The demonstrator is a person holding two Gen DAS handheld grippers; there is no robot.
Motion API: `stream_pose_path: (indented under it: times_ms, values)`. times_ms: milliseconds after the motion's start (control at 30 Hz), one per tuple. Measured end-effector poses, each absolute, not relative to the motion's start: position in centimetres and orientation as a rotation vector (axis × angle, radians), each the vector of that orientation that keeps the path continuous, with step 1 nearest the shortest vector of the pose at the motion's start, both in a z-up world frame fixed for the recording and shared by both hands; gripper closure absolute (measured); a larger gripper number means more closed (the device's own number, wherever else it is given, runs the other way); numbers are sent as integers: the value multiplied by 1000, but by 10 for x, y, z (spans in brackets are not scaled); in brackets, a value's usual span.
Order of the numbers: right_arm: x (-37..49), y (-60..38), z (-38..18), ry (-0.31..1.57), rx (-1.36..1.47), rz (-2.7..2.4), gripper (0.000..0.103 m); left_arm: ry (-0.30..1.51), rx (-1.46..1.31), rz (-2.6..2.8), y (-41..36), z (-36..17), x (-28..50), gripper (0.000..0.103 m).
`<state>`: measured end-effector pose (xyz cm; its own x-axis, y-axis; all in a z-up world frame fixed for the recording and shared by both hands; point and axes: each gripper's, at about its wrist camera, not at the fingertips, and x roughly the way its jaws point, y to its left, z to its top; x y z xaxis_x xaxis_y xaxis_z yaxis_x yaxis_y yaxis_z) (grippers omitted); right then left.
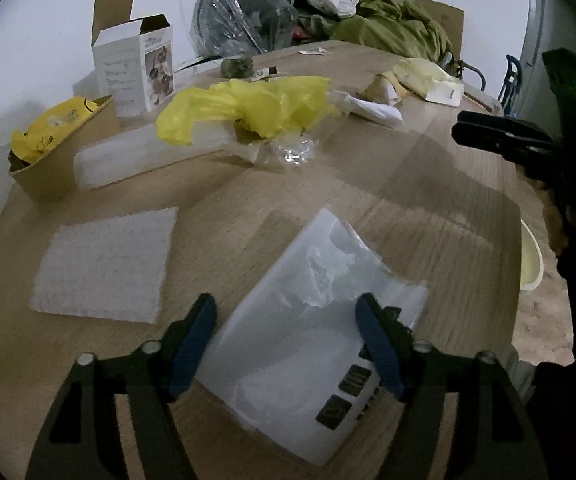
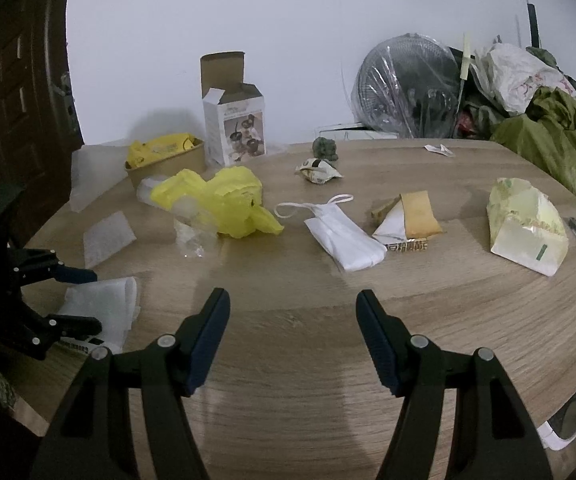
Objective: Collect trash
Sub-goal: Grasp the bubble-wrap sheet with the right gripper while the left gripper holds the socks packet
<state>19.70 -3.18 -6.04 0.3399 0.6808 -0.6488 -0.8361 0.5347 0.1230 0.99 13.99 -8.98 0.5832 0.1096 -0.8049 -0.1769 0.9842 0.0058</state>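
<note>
Straddling the clear plastic bag (image 1: 307, 320) with the left gripper (image 1: 286, 344), fingers (image 1: 192, 344) spread wide, holding nothing. Bag lying flat on the table (image 1: 427, 208) at the near edge, printed label end nearest. Likely about to pinch it: lowering until both pads reach the film, aiming at the crumpled raised middle rather than the flat slick edge, closing slowly so the sheet bunches instead of sliding out. Watching the near table edge too, since part of the bag may be overhanging.

Hovering over bare table with the right gripper (image 2: 292, 340), fingers parted, empty, well apart from any trash.

Left wrist view only: bag label, foam sheet (image 1: 104, 264) to the left of the bag, cream bowl rim (image 1: 531, 256) at far right.

Right wrist view only: white face mask (image 2: 343, 236), tan packet (image 2: 407, 216), pale green wrapper (image 2: 527, 228), small crumpled wrapper (image 2: 317, 170) farther back, all clearly laid out. Yellow plastic bag (image 2: 224, 204) and white carton (image 2: 236, 124) showing in both.
</note>
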Motion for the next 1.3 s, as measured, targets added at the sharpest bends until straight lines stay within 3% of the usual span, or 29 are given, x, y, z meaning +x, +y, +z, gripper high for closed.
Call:
stream_pose_path:
  times_ms: [133, 433, 867, 1000, 1300]
  values:
    - [197, -28, -61, 716, -255, 1008, 39, 925, -65, 172, 139, -89, 6, 62]
    - [181, -10, -62, 722, -287, 1063, 39, 891, -39, 170, 129, -83, -6, 97]
    - [143, 56, -56, 707, -378, 1223, 40, 674, -142, 352, 162, -37, -69, 99]
    - [127, 86, -57, 711, -424, 1288, 52, 613, -197, 442, 178, -30, -92, 99]
    - [104, 168, -67, 795, -526, 1462, 54, 498, -283, 556, 201, -24, -136, 99]
